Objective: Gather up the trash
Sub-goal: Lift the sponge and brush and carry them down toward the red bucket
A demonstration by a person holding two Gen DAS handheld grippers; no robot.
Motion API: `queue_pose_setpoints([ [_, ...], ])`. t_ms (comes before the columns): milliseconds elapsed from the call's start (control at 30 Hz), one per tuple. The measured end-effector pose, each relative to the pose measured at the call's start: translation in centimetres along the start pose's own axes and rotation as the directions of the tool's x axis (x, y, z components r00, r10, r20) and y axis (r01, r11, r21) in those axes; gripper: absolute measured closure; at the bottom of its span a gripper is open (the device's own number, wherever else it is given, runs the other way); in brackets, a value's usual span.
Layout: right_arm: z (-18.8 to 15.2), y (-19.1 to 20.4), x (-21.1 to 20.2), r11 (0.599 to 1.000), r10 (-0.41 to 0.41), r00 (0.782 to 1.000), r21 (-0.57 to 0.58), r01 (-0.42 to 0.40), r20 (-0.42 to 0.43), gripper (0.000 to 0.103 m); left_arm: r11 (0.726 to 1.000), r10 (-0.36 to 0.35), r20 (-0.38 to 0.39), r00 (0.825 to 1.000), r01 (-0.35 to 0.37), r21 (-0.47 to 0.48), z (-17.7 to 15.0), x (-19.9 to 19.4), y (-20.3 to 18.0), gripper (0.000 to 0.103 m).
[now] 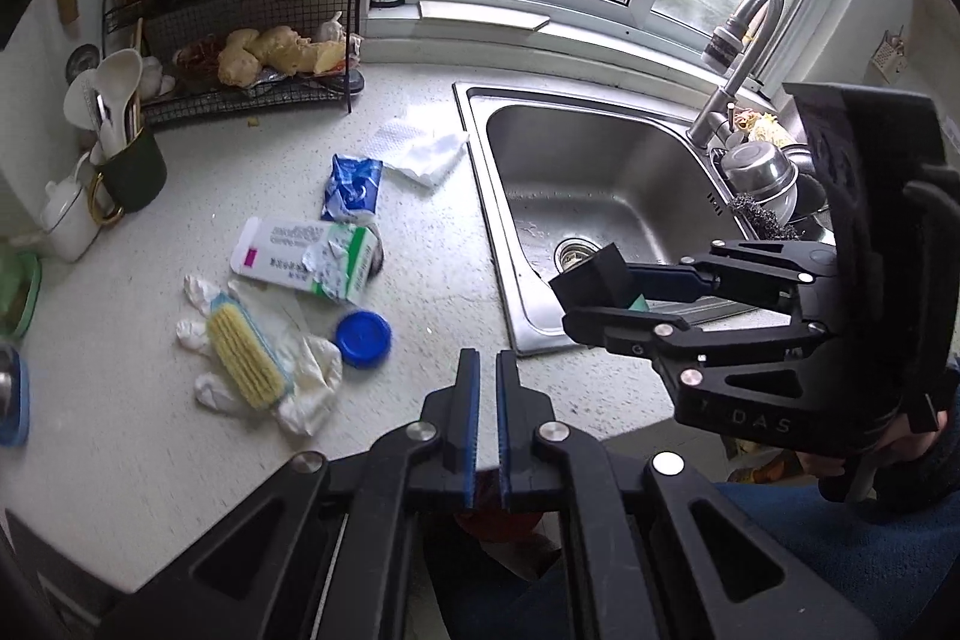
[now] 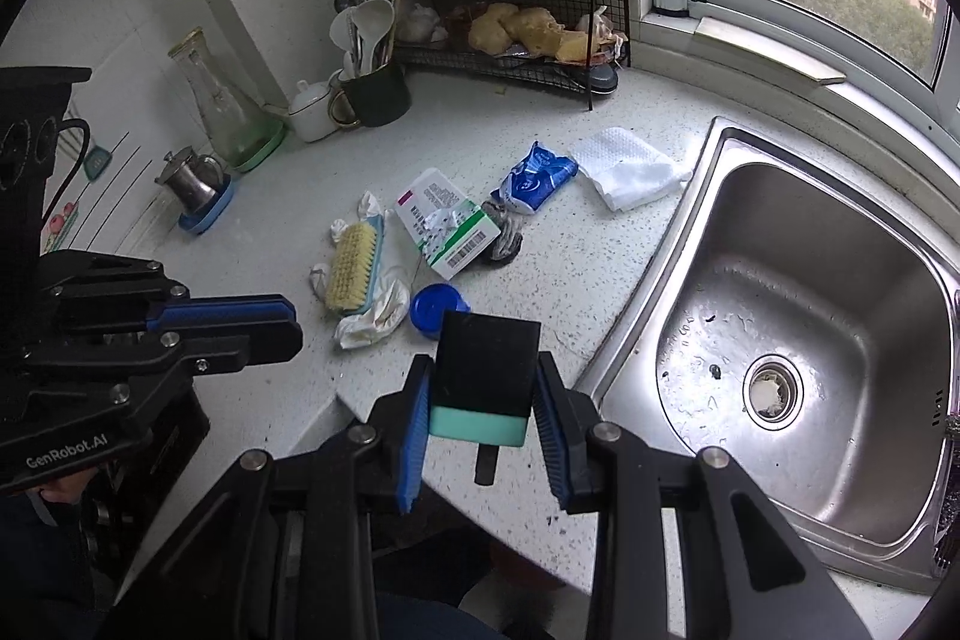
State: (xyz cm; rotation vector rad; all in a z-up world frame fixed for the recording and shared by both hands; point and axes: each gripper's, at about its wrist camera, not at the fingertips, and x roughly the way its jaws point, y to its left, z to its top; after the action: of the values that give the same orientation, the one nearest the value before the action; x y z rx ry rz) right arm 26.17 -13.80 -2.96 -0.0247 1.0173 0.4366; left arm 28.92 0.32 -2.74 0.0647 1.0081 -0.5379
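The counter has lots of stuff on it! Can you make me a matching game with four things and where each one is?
Things:
1. scrub brush
2. blue lid
3. black and mint block
4. paper towel

Places:
A. between the right claw's pads
B. by the sink's far corner
C. lying on a crumpled white glove
D. flat on the counter, near the torn carton

Pairs: 1-C, 2-D, 3-A, 4-B
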Motion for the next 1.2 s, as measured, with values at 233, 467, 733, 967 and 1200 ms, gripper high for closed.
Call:
queue_pose_setpoints([
  [233,-5.8,0.1,-3.3,0.998,0.029,0.999,-0.051,-0.030,-0.018,0.073,0.998,0.051,-0.003,0.999,-0.051,-0.037,-4.6,-0.7,-5.9,0.099],
  [467,-11.1,0.2,-5.8,0.997,0.048,0.998,-0.061,-0.051,-0.052,0.073,0.995,0.055,-0.014,0.998,-0.056,-0.078,-8.8,-0.1,-10.6,0.099],
  [733,-14.7,0.2,-4.5,0.996,0.060,0.993,-0.062,-0.066,-0.101,0.073,0.992,0.072,-0.133,0.988,-0.084,-0.089,-13.8,3.3,-12.2,0.099],
  [967,-19.1,-0.9,1.7,0.997,0.064,0.973,-0.021,-0.070,-0.220,0.073,0.987,0.045,-0.272,0.961,-0.086,-0.138,-19.0,9.8,-10.6,0.099],
  [1200,-24.1,-3.2,11.6,0.999,0.047,0.949,0.017,-0.044,-0.310,0.073,0.980,0.025,-0.371,0.928,-0.096,-0.173,-25.4,20.5,-7.9,0.099],
])
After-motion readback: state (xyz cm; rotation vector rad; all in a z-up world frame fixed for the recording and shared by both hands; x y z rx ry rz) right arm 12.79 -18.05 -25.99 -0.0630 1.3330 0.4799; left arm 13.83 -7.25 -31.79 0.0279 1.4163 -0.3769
